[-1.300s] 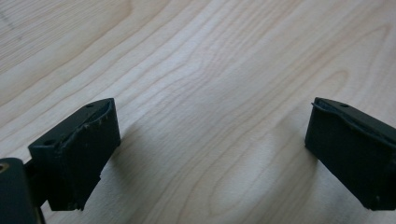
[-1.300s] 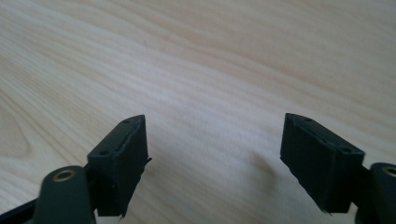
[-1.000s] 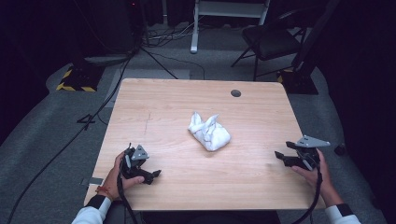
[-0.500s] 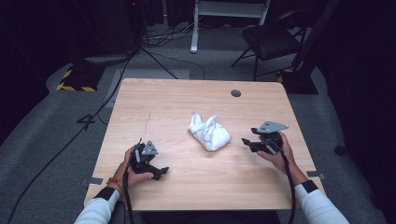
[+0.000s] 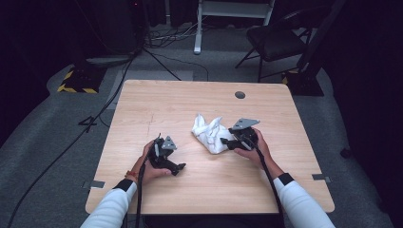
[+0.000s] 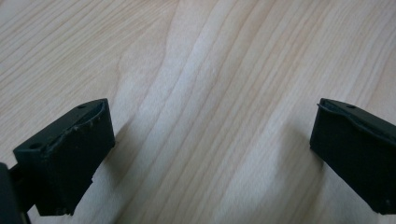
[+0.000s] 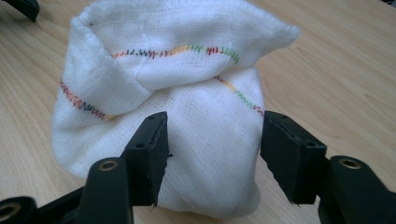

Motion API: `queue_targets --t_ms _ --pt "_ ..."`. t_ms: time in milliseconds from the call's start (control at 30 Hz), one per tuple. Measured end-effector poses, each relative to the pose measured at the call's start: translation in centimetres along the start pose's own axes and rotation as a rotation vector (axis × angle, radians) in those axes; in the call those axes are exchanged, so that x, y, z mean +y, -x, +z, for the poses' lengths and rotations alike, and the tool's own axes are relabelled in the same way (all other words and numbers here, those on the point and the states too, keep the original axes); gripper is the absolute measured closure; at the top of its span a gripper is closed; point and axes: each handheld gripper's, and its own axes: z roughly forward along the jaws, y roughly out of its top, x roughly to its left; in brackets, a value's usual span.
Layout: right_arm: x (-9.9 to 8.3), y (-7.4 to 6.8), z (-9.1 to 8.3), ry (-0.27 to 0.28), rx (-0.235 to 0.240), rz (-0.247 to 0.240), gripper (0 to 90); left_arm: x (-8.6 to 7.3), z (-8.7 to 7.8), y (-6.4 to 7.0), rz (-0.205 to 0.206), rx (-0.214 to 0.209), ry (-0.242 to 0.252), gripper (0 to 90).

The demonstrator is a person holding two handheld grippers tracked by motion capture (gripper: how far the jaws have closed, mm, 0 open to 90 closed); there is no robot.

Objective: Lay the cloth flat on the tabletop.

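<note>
Near the middle of the high view, slightly right of centre, a crumpled white cloth lies on the wooden table. The right gripper sits just at the cloth's right edge, held in the person's right hand, with its grey three-cornered plate uppermost. In the right gripper view the cloth takes up the centre of the frame, a bunched bundle with a multicoloured stitched hem running across its folds. The two black jaws stand apart at the bottom of that frame, one on each side of the lower part of the bundle; the cloth bulges between them, and I cannot tell whether the pads actually touch the fabric.

At lower left of the high view the left gripper rests low over the table in the person's left hand, well apart from the cloth. In the left gripper view its jaws are wide apart, one at the lower left corner and one at the right edge, with bare wood grain between them.

Toward the upper right of the tabletop there is a small dark round cap. Beyond the table's far edge, at upper right of the frame, a black chair stands on the grey floor, and cables trail across the floor at upper left.
</note>
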Motion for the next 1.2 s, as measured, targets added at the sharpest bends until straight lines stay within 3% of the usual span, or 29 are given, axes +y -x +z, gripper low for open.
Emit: queue_targets --t_ms 100,200,300,433,533,633,733,833,867,1033,1067,1100,1133,1200 --pt "-0.3 0.0 0.6 -0.029 0.007 -0.003 46.9 0.5 0.5 0.0 0.003 -0.002 -0.001 0.1" --pt "-0.8 0.3 0.9 -0.044 0.047 0.01 61.5 1.1 0.9 0.0 0.005 -0.001 -0.001 0.2" --pt "-0.9 0.2 0.5 -0.054 0.057 -0.032 70.7 1.6 1.4 0.0 0.004 0.0 0.0 0.4" --pt "-1.3 0.1 -0.4 -0.065 0.078 -0.067 73.9 2.2 1.8 0.0 -0.015 0.011 0.018 5.5" --pt "-1.6 0.4 -1.1 -0.075 0.099 -0.067 74.1 3.0 2.1 0.0 -0.019 -0.011 0.034 15.5" --pt "-1.9 0.7 -1.7 -0.085 0.099 -0.078 74.1 3.7 2.5 0.0 -0.021 -0.041 0.036 17.2" --pt "-2.6 1.1 -2.7 -0.102 0.08 -0.094 73.5 5.5 3.3 1.1 0.048 -0.026 0.049 17.3" --pt "-2.9 1.4 -3.2 -0.107 0.055 -0.104 73.1 6.5 3.6 1.4 0.054 -0.051 0.075 19.4" --pt "-3.2 1.8 -3.6 -0.108 0.041 -0.095 72.5 7.6 3.9 1.6 0.07 -0.045 0.1 21.9" --pt "-3.7 2.5 -4.2 -0.105 0.003 -0.067 64.7 9.6 5.1 1.6 0.057 -0.066 0.141 24.0" --pt "-3.7 2.5 -4.2 -0.105 0.003 -0.067 64.7 9.6 5.1 1.6 0.057 -0.066 0.141 25.8" --pt "-3.6 2.5 -4.4 -0.107 -0.03 -0.074 57.0 10.0 5.6 1.6 0.071 -0.071 0.146 29.4" --pt "-3.5 2.5 -4.5 -0.109 -0.041 -0.066 54.9 10.1 6.0 1.6 0.072 -0.08 0.138 31.7" --pt "-3.1 2.7 -5.1 -0.072 -0.038 -0.035 54.3 10.2 6.5 1.5 0.076 -0.104 0.126 39.6"
